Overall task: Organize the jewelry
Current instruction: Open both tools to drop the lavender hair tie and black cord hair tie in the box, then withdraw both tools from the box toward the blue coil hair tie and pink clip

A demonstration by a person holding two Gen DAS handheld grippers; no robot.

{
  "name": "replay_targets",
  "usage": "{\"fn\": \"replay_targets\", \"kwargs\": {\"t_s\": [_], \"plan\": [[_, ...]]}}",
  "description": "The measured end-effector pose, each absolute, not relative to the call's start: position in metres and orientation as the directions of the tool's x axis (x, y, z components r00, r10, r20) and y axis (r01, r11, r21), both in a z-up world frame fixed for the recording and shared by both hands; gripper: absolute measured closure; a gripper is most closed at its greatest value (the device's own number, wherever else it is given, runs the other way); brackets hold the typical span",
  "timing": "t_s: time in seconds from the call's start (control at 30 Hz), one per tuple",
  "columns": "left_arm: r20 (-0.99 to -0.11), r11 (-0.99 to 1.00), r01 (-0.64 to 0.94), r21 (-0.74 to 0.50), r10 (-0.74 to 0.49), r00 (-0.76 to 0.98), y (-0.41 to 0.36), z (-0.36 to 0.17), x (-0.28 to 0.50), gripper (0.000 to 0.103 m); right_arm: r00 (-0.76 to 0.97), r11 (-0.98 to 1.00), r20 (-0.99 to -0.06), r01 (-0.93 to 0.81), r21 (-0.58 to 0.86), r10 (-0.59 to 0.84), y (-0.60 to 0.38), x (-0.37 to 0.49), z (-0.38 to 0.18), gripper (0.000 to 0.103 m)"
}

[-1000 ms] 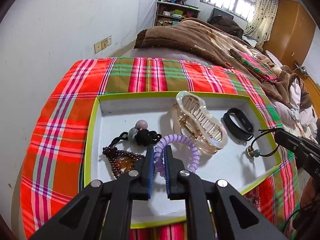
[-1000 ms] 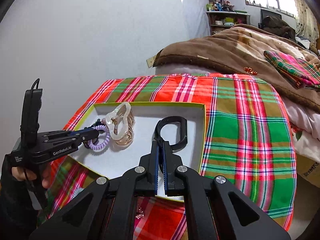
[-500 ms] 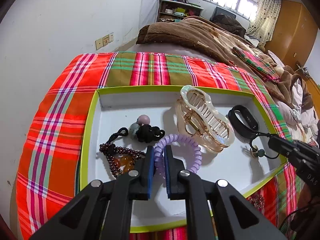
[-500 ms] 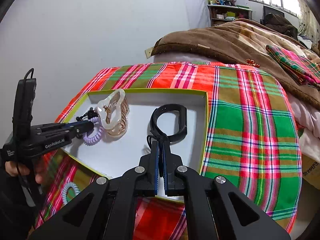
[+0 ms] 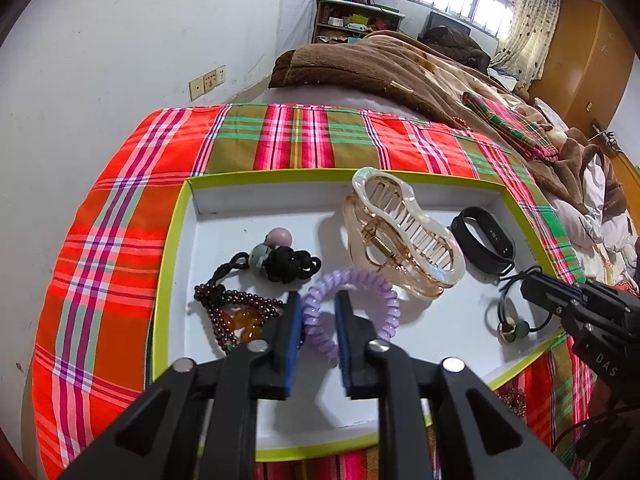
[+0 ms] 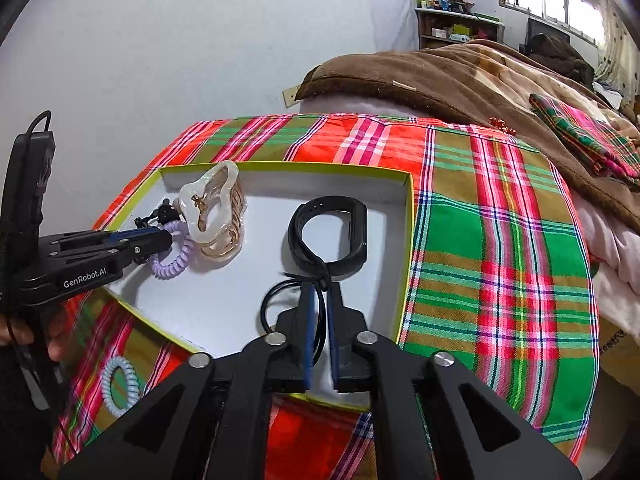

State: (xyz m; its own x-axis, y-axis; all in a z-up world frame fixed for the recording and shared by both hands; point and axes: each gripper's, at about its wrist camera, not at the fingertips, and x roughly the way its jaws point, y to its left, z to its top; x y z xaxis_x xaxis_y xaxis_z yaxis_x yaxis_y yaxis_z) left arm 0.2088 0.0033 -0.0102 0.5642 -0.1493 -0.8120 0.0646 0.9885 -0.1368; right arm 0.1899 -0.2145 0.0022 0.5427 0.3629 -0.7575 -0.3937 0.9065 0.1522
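in the left wrist view, a shallow white cardboard tray with a lime-green rim [image 5: 172,248] sits on a red, green and pink plaid cloth [image 5: 120,208] spread over the bed. at the tray's left lies a dark red bead bracelet with amber stones [image 5: 232,312], and just above it a black knotted hair tie with a pink and a grey ball [image 5: 280,256]. in the lower centre of the frame the left gripper [image 5: 316,312] has its blue-padded fingers apart, one on either side of the near arc of a lilac spiral coil hair tie [image 5: 360,296] that rests on the tray floor; the pads do not clearly press it. right of centre, a large translucent champagne claw hair clip [image 5: 400,232] lies touching the coil's far edge. further right is a black silicone wristband [image 5: 484,240], and at the right edge the right gripper [image 5: 532,284] reaches in over a thin black elastic hair tie with small beads [image 5: 512,328].

in the right wrist view, a pale blue spiral coil hair tie [image 6: 120,384] lies on the cloth at lower left, outside the tray. at lower centre the right gripper's fingers stand slightly apart with the thin elastic's strands running between them; whether they pinch it cannot be told. the elastic's knot sits at the fingertips, just beside the wristband.
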Motion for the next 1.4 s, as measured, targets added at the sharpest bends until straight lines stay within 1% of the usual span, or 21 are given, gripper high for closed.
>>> {"fn": "replay_targets", "kwargs": {"t_s": [0.03,0.1,0.17,0.2,0.3,0.37,0.43,0.47,0.5,0.63,1.07,1.33,1.37,1.4], "plan": [[-0.812,0.988,0.065,-0.137,-0.150,0.564,0.002,-0.010,0.209,0.077,0.546,0.908,-0.758,-0.393,0.145,0.357,-0.214,0.189,0.002,0.091],[-0.813,0.988,0.069,-0.135,-0.150,0.562,0.001,-0.009,0.208,0.075,0.553,0.912,-0.759,-0.389,0.129,0.343,-0.213,0.189,0.003,0.090],[-0.814,0.988,0.072,-0.135,-0.152,0.561,0.000,-0.009,0.206,0.071,0.559,0.913,-0.755,-0.387,0.128,0.343,-0.213,0.187,0.004,0.088],[-0.814,0.988,0.072,-0.136,-0.153,0.561,0.000,-0.009,0.206,0.070,0.559,0.913,-0.754,-0.386,0.129,0.343,-0.214,0.187,0.004,0.086],[-0.813,0.988,0.070,-0.141,-0.156,0.562,0.000,-0.008,0.204,0.069,0.565,0.917,-0.754,-0.378,0.124,0.335,-0.214,0.186,0.005,0.086],[-0.810,0.987,0.072,-0.142,-0.157,0.564,0.000,-0.007,0.203,0.066,0.568,0.919,-0.753,-0.376,0.120,0.331,-0.214,0.185,0.005,0.084],[-0.808,0.987,0.071,-0.145,-0.160,0.567,0.001,-0.005,0.202,0.063,0.576,0.922,-0.751,-0.371,0.112,0.323,-0.214,0.184,0.006,0.077],[-0.807,0.987,0.070,-0.148,-0.161,0.568,0.001,-0.004,0.201,0.062,0.579,0.923,-0.750,-0.368,0.110,0.320,-0.214,0.183,0.007,0.070],[-0.806,0.986,0.072,-0.150,-0.164,0.569,0.001,-0.003,0.200,0.061,0.582,0.924,-0.748,-0.367,0.109,0.319,-0.214,0.183,0.008,0.067],[-0.794,0.986,0.085,-0.146,-0.168,0.584,0.000,0.004,0.192,0.054,0.594,0.925,-0.737,-0.364,0.113,0.324,-0.215,0.177,0.012,0.067],[-0.746,0.987,0.104,-0.125,-0.163,0.645,-0.003,0.030,0.148,0.048,0.628,0.922,-0.698,-0.367,0.122,0.343,-0.218,0.140,0.029,0.066],[-0.740,0.987,0.109,-0.117,-0.159,0.653,0.000,0.033,0.121,0.047,0.638,0.921,-0.685,-0.366,0.130,0.350,-0.220,0.110,0.031,0.065],[-0.740,0.987,0.108,-0.123,-0.164,0.652,0.001,0.033,0.118,0.047,0.638,0.922,-0.685,-0.364,0.133,0.351,-0.221,0.108,0.031,0.059],[-0.739,0.986,0.107,-0.131,-0.169,0.653,0.003,0.032,0.115,0.047,0.636,0.922,-0.685,-0.362,0.140,0.354,-0.222,0.105,0.029,0.050]]}}
